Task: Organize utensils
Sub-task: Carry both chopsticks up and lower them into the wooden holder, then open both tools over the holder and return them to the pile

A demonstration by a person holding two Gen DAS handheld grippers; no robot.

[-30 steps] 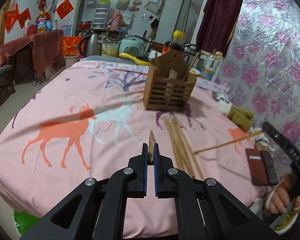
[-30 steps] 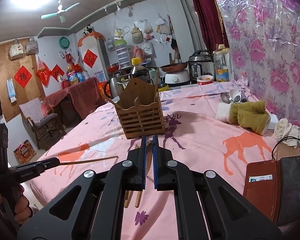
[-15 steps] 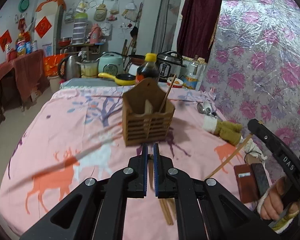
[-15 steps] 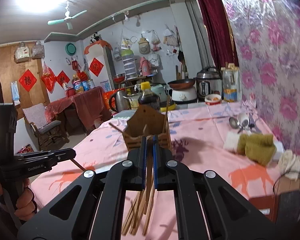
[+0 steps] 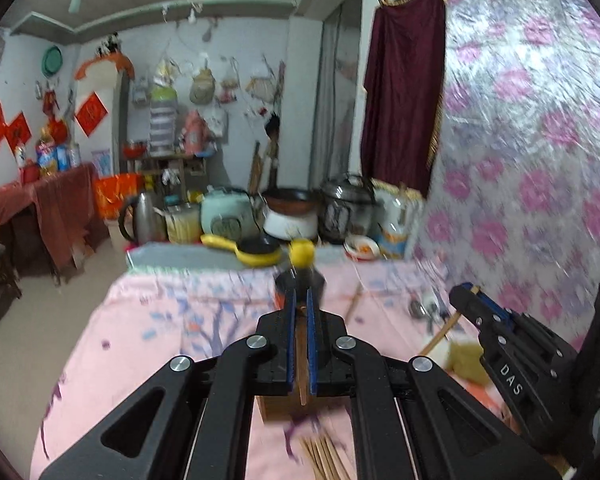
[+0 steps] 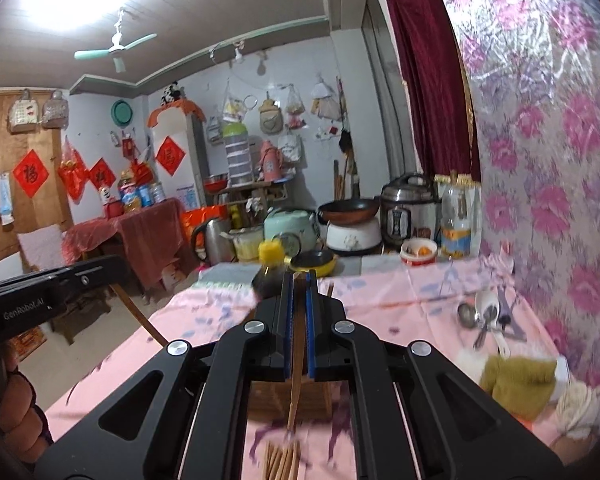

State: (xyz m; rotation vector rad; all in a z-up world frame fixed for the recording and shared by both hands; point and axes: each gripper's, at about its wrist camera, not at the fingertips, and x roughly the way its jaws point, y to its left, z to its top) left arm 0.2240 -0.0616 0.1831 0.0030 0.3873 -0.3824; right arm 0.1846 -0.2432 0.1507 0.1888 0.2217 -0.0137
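Observation:
My left gripper (image 5: 299,304) is shut on a wooden chopstick (image 5: 301,364) that hangs down between the pads. My right gripper (image 6: 299,284) is shut on another chopstick (image 6: 296,376), also pointing down. Both hang above the wooden utensil holder (image 5: 278,406), which shows in the right wrist view (image 6: 268,400) under the fingers. Several loose chopsticks (image 6: 282,460) lie on the pink cloth in front of the holder, also seen in the left wrist view (image 5: 324,458). The right gripper appears at the right of the left wrist view (image 5: 466,292), the left gripper at the left of the right wrist view (image 6: 116,266).
A soy sauce bottle (image 5: 302,260) stands behind the holder. Metal spoons (image 6: 484,318) and an olive cloth (image 6: 516,380) lie at the right by the floral wall. Cookers, a kettle and a yellow pan (image 5: 256,250) crowd the table's far end.
Both grippers have risen and tilted up with their chopsticks, which now hang over the holder. The view now shows far more wall and ceiling, and the holder has dropped under the fingers.

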